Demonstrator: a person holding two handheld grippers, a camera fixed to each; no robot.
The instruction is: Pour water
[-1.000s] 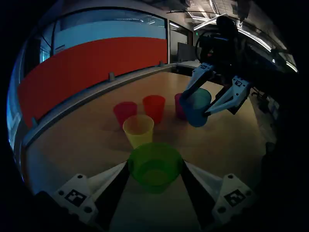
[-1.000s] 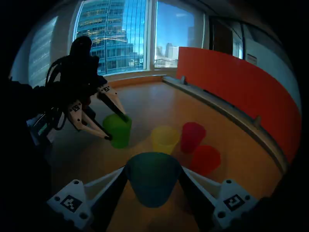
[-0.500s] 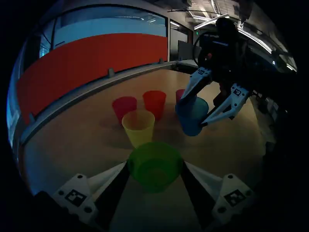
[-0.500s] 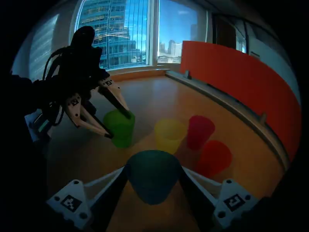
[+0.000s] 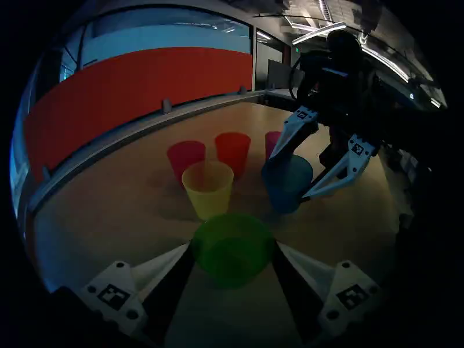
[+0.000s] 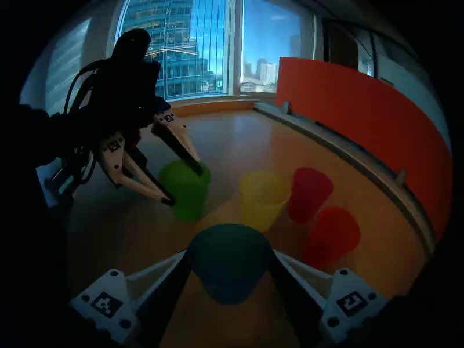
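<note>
- Left of centre in the left gripper view, the yellow cup (image 5: 207, 188) stands on the table (image 5: 116, 209).
- Bottom centre, the left gripper (image 5: 232, 246) pinches the green cup (image 5: 232, 264), a finger on each side.
- Right of centre, the right gripper (image 5: 292, 177) clamps the blue cup (image 5: 286, 185).
- In the right gripper view, that blue cup sits bottom centre between the fingers.

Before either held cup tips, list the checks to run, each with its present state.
1. Grip of left tool on green cup: both fingers press, ok.
2. Grip of right tool on blue cup: both fingers press, ok.
3. Water in green cup or blue cup: cannot tell.
4. Stance of yellow cup: upright, mouth open, ok.
5. Gap between the two held cups: apart, ok.
6. Gap between each held cup and yellow cup: apart, ok.
</note>
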